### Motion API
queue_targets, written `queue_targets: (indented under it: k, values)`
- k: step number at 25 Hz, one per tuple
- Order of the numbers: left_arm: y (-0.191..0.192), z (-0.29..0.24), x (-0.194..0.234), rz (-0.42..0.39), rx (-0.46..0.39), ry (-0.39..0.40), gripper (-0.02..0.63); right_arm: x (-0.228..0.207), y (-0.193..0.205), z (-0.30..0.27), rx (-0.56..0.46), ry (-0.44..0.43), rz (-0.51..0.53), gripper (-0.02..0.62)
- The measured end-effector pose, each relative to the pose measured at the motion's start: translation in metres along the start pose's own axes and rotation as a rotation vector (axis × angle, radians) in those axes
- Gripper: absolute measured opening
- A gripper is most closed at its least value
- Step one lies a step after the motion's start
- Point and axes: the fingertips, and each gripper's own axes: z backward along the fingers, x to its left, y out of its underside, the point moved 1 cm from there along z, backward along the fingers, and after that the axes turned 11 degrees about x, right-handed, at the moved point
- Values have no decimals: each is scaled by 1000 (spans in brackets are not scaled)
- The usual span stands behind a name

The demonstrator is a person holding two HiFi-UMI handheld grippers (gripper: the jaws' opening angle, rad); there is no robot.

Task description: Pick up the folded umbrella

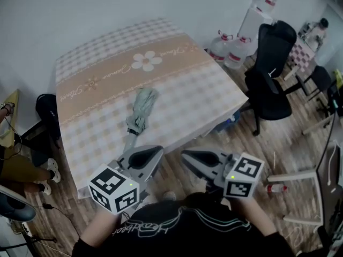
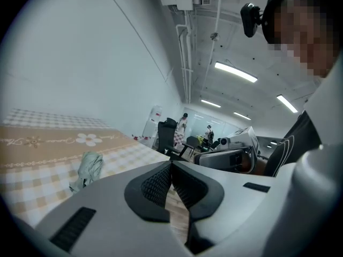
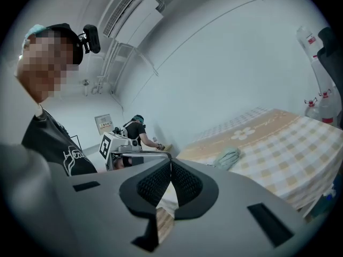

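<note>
Two tongs, both pressed together and empty, hover at the near edge of a cloth-covered desk as a person reaches toward a folded umbrella. The left tongs show their ribbed black pads meeting with nothing between them in the left gripper view, and the right tongs show the same in the right gripper view, pads closed on air. Each carries a marker cube, the left cube and the right cube, close to the person's black shirt.

Just beyond the left tongs lies the folded umbrella, pale green, flat on the checked cloth near the middle of the desk's near edge. Its slim end points at that edge and its bunched canopy points toward the desk's centre. Neither of the tongs touches it. A white flower print sits on the tan band farther back.

Past the desk's right edge stands a black office chair on the wooden floor, with water jugs against the wall by the far right corner. At the desk's left edge, another person's shoes show.
</note>
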Motion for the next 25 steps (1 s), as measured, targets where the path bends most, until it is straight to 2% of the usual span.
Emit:
queue_targets:
  k: [16, 19, 25]
  values:
    - [-14, 0, 59, 51, 27, -185, 3, -38, -31, -42, 53, -144, 1, 12]
    - [-16, -6, 77, 66, 43, -219, 42, -53, -35, -50, 66, -163, -10, 12]
    - [-16, -27, 117, 118, 94, -252, 161, -92, -47, -65, 93, -178, -42, 12]
